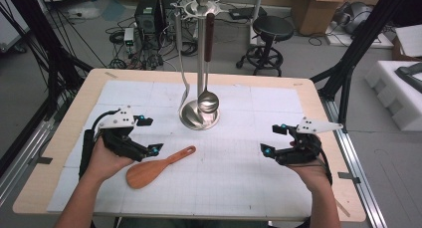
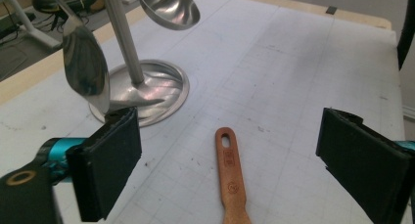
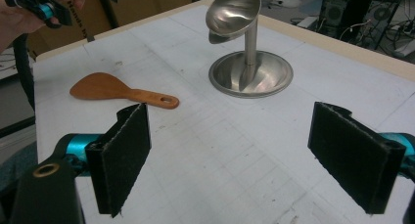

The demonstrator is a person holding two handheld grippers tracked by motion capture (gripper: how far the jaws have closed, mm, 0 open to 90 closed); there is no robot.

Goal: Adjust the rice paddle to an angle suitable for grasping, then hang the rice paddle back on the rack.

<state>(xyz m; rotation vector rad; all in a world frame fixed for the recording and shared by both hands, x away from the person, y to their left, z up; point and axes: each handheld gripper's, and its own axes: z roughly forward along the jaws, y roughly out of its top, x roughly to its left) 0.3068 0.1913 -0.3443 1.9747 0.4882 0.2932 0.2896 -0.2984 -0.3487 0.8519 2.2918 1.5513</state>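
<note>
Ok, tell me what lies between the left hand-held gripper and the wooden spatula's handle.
Nothing: in the left gripper view, only bare white mat shows between the open left hand-held gripper and the wooden spatula, whose handle lies between the jaws, untouched.

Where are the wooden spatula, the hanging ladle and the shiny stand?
wooden spatula (image 1: 144, 173), high view, on its blade.
ladle (image 1: 208, 102), high view, on its bowl.
stand (image 3: 276, 73), right gripper view, on its round base.

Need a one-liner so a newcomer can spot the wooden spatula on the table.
Start at the steel utensil stand at the middle of the white mat. The wooden spatula lies flat on the mat nearer the person, beside the left gripper. It alone is orange-brown wood; the hanging utensils are shiny metal.
</note>
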